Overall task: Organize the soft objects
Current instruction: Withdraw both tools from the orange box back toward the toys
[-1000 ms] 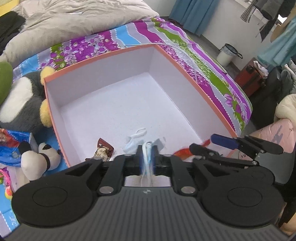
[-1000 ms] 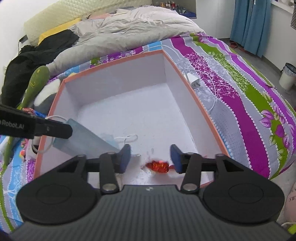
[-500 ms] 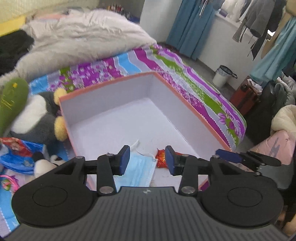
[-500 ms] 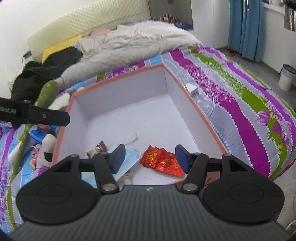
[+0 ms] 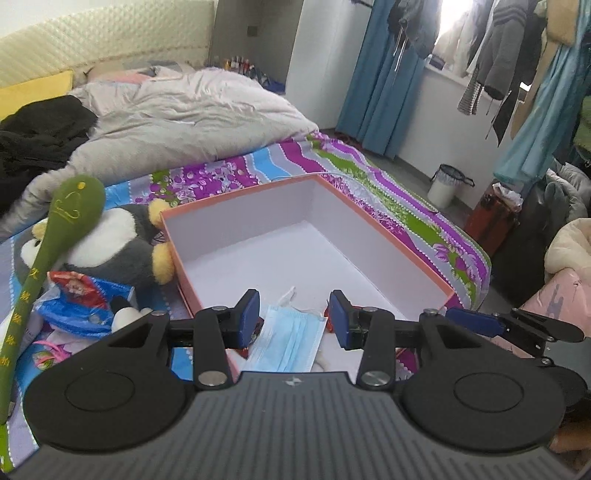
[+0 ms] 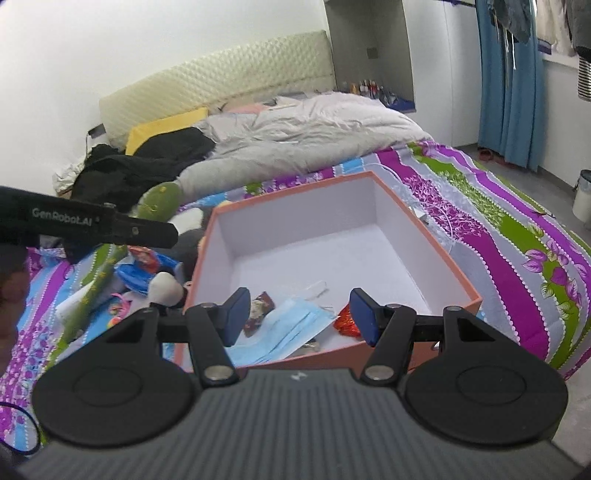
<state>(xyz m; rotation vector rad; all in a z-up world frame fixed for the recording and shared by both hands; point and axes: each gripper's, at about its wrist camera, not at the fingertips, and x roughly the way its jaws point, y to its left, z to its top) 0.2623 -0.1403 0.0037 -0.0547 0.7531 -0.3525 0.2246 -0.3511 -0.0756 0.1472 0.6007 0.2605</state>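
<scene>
Both hand-held grippers, left (image 5: 293, 317) and right (image 6: 297, 316), hover apart and empty above the box's (image 6: 439, 254) near rim. A mask (image 6: 280, 332) and wrappers (image 6: 347, 321) lie just below; the far floor is bare. Plush toys (image 5: 122, 247) crowd the left wall.

Daylight poured in from the window (image 5: 450, 22), blown out to white glare behind the hanging clothes (image 5: 502, 55). The room was evenly bright, shadows soft. Fisheye bent the edges; the duvet (image 6: 295, 133) looked slightly smeared.
</scene>
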